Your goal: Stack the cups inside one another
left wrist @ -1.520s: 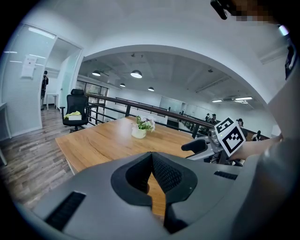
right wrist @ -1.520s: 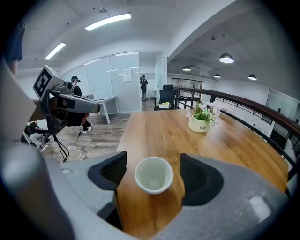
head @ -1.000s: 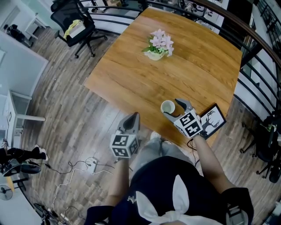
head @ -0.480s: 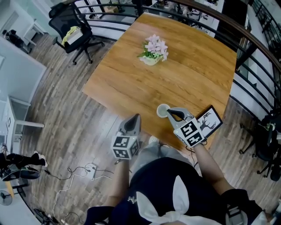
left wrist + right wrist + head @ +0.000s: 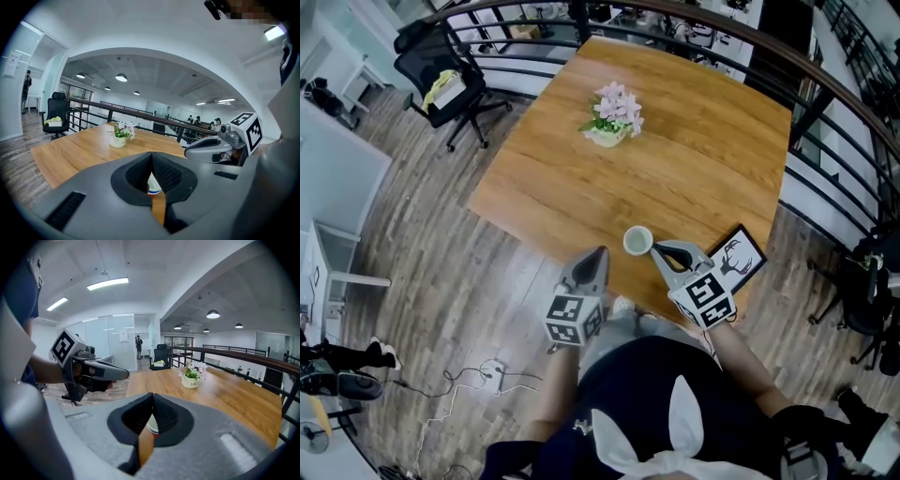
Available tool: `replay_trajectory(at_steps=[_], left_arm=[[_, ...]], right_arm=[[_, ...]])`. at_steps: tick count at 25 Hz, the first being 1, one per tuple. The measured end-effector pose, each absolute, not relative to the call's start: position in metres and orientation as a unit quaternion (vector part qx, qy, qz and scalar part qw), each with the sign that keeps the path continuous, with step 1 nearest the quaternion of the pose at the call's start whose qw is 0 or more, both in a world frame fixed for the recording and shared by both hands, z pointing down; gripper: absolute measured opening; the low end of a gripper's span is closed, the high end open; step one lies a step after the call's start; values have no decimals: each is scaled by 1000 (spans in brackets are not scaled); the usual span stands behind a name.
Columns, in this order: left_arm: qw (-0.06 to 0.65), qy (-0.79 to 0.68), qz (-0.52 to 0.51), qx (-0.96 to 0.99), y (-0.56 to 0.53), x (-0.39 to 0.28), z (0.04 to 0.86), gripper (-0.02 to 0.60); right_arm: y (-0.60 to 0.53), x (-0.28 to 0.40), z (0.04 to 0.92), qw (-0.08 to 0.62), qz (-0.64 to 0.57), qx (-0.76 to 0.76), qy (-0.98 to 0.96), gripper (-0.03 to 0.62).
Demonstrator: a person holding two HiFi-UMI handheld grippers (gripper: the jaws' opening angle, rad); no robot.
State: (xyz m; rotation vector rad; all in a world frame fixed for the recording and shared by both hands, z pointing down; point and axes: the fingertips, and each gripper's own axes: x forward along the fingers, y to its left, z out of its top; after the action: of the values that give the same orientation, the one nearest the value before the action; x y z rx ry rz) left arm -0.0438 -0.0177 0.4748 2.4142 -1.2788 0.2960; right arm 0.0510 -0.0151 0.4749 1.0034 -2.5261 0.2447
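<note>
A white paper cup (image 5: 637,240) stands upright near the front edge of the wooden table (image 5: 694,150); whether other cups sit inside it I cannot tell. My right gripper (image 5: 655,248) is shut and holds nothing, its tip just right of the cup's rim. In the right gripper view the cup (image 5: 152,425) shows below the shut right gripper (image 5: 151,395). My left gripper (image 5: 600,252) is shut and empty, at the table's front edge left of the cup. In the left gripper view the cup (image 5: 153,184) shows beyond the left gripper (image 5: 151,155), with the right gripper (image 5: 188,152) at the right.
A pot of pink flowers (image 5: 611,116) stands mid-table. A framed deer picture (image 5: 738,259) lies at the front right corner, beside my right gripper. A black railing (image 5: 825,89) runs behind the table. An office chair (image 5: 441,80) stands at far left, and cables (image 5: 492,364) lie on the floor.
My right gripper's jaws stood open around the cup; they have shut and drawn back with nothing in them. The left gripper has come closer to the table's edge.
</note>
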Motion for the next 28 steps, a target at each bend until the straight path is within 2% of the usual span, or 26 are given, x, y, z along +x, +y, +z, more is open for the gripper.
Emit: replay_trajectory(at_steps=[28], left_arm=[[202, -427, 120, 873, -12, 6, 479, 17]], right_arm=[[8, 80, 491, 225, 110, 355, -901, -2]])
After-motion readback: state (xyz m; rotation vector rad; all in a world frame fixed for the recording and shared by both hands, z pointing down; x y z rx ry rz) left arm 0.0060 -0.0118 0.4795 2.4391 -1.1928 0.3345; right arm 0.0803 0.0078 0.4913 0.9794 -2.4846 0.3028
